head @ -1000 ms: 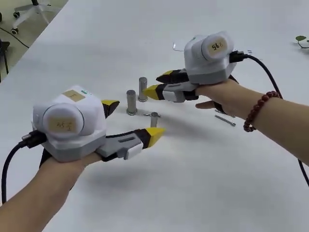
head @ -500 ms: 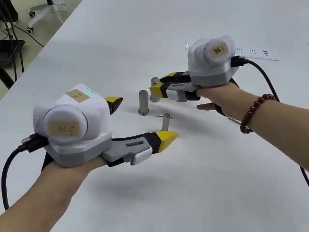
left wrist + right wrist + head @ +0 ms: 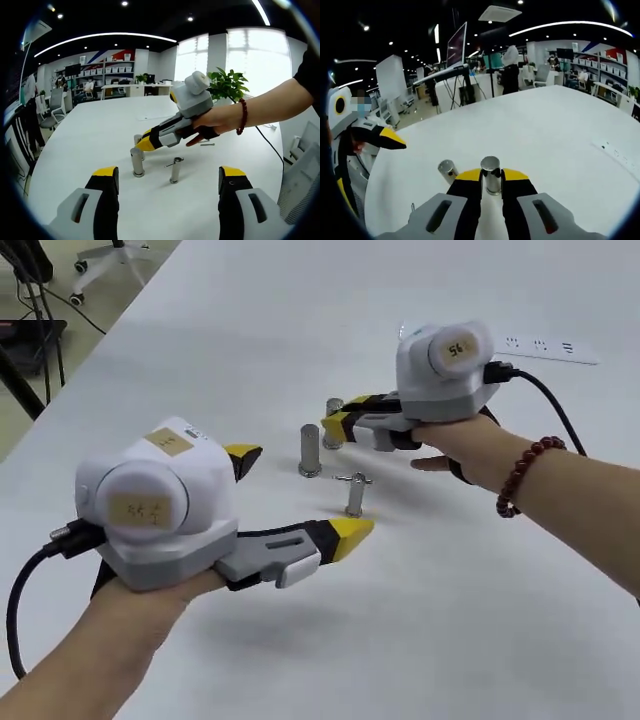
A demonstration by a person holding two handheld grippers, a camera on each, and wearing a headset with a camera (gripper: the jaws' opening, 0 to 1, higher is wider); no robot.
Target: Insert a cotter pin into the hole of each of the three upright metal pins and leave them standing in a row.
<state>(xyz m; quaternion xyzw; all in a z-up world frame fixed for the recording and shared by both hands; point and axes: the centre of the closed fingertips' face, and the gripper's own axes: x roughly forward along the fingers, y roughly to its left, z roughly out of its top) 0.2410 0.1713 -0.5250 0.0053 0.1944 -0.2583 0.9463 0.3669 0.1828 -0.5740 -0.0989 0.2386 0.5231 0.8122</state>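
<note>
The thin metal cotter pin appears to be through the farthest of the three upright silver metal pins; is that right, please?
Not quite: the thin metal cotter pin is through the nearest upright silver metal pin, not the farthest one. The head view shows it.

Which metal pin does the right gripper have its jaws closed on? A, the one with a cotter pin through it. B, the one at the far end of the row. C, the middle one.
B: the right gripper clamps the far pin, the middle pin stands free beside it, and the cotter pin sits in the nearest pin.
</note>
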